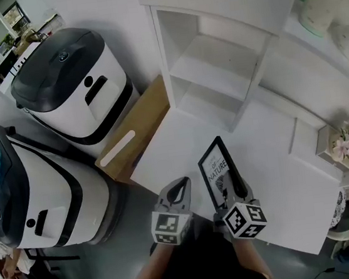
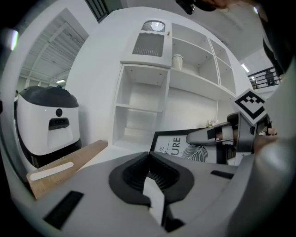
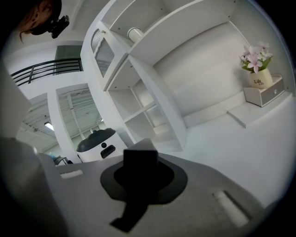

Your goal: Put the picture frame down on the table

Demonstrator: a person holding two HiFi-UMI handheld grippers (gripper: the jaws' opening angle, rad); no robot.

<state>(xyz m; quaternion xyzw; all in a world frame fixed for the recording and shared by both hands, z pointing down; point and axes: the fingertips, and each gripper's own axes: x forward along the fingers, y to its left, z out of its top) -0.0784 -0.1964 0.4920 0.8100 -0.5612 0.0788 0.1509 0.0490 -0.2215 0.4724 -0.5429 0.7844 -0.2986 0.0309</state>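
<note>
A black picture frame (image 1: 216, 167) with a white print stands tilted over the near left part of the white table (image 1: 286, 179). My right gripper (image 1: 233, 188) is shut on the frame's lower edge. In the right gripper view the frame's dark edge (image 3: 140, 162) fills the gap between the jaws of the right gripper (image 3: 141, 152). My left gripper (image 1: 179, 189) hangs just left of the frame, shut and holding nothing. In the left gripper view the tips of the left gripper (image 2: 149, 155) meet, with the picture frame (image 2: 178, 146) and the right gripper (image 2: 217, 134) beyond them.
A white shelf unit (image 1: 216, 67) stands at the table's back. A small white box with a flower pot (image 1: 345, 145) sits at the right. Left of the table are a brown board (image 1: 137, 131) and two white-and-black machines (image 1: 73, 85) (image 1: 39, 193).
</note>
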